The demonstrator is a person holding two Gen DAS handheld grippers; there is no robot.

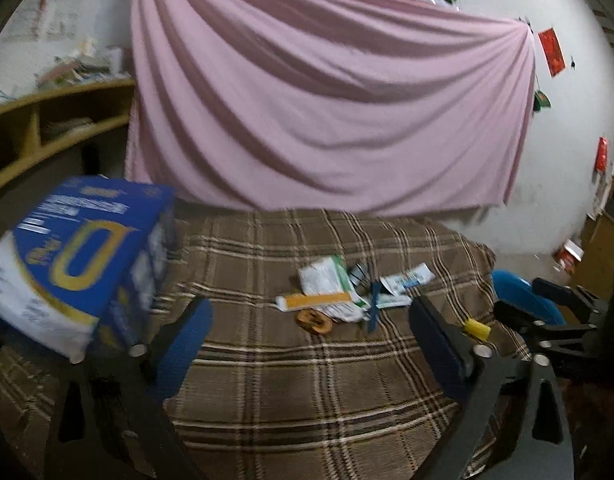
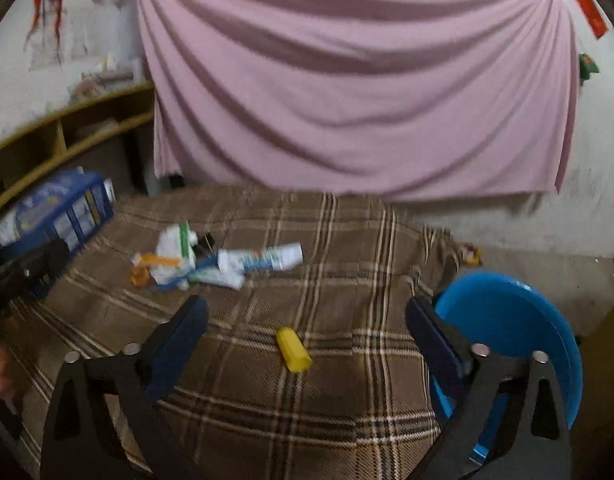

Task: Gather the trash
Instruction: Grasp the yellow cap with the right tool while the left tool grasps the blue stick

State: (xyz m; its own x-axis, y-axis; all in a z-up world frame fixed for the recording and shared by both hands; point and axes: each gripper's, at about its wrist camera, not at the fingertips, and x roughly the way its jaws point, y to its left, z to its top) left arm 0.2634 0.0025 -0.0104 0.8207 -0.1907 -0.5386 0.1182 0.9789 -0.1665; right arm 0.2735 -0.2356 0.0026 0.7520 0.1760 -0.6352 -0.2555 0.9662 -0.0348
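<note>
Both tongs, the left gripper (image 1: 311,320) and right gripper (image 2: 307,320), gape empty over one plaid blanket (image 2: 327,392) holding one litter pile (image 2: 199,260), one yellow cylinder (image 2: 293,350) and one blue box (image 1: 79,256).

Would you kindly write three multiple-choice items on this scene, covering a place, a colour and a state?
1. Where does the small yellow piece lie?
A. on the plaid blanket
B. in the blue basin
C. on the wooden shelf

2. What colour is the cloth hanging on the wall?
A. green
B. pink
C. black

3. How does the right gripper stand?
A. shut on a tube
B. shut on nothing
C. open, holding nothing

Answers:
1 A: it rests on the plaid, beside the basin.
2 B: the draped folds are pink.
3 C: both fingers stand wide apart with only blanket between.
</note>
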